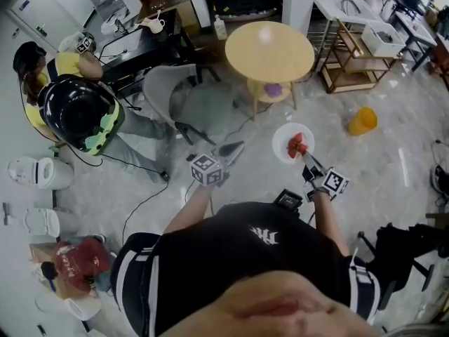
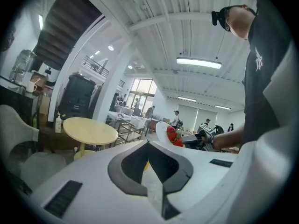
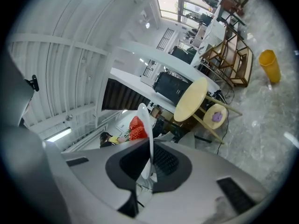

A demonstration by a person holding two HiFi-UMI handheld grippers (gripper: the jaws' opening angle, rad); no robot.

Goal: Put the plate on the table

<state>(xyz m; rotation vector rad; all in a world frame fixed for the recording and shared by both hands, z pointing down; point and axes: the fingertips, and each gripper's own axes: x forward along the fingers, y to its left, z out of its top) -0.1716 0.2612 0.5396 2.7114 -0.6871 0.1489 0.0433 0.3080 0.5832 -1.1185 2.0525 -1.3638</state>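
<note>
Your left gripper (image 1: 233, 148) is pressed together, empty. The table (image 1: 269, 50) lies ahead, slightly left of the plate (image 1: 283, 139), which your right gripper (image 1: 307, 160) pinches by its near rim above the floor, so carry it forward.

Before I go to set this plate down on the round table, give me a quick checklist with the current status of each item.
1. Right gripper grip on the plate: ok, jaws closed on its rim.
2. Red fruit resting on the plate: ok.
3. Plate held level: cannot tell.
4. Round table top free for the plate: ok, nothing lies on it in the head view.
5. Plate above the table: not ok, it hangs over the floor, short of the table.
6. Left gripper apart from the plate: ok, shut, holding nothing, off to the plate's left.
</note>
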